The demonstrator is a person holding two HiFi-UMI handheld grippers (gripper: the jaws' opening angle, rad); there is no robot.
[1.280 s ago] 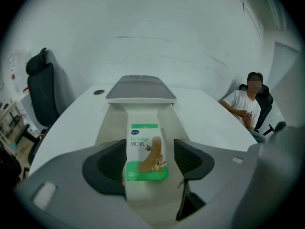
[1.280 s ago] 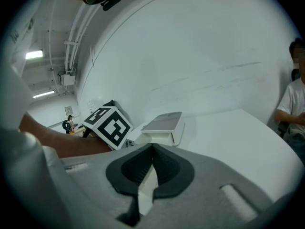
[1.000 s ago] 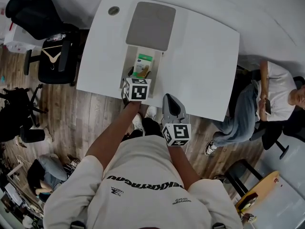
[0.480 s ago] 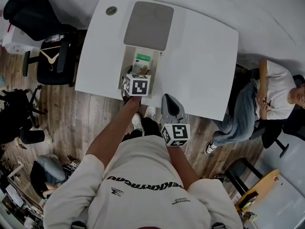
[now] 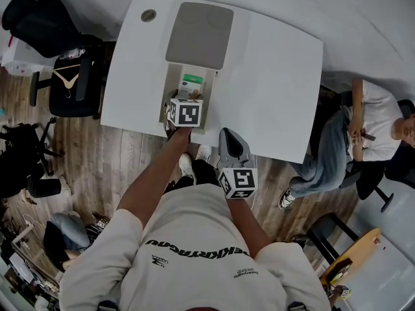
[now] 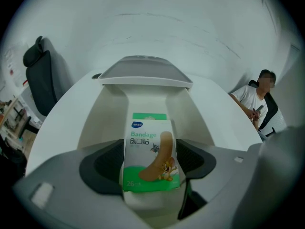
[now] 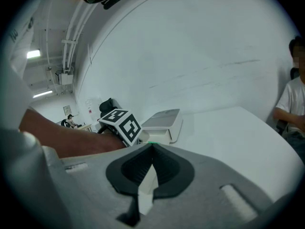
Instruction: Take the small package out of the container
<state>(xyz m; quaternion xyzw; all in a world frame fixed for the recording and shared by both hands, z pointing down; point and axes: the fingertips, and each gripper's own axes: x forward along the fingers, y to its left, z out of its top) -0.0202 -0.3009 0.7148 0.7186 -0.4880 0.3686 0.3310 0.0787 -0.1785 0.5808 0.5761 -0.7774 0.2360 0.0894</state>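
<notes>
Fingers (image 6: pixel 102 168) of left gripper (image 6: pixel 151 171) pinching one small package (image 6: pixel 148 144), one container (image 6: pixel 108 112) — open

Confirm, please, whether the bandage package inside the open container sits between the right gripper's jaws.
Wrong gripper: the bandage package inside the open container sits between the jaws of the left gripper, as the left gripper view shows.

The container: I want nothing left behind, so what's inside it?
One green-and-white bandage package, upright, clamped between the jaws of the left gripper. Package and gripper cover the floor of the container, so anything beneath or behind the package cannot be seen.
</notes>
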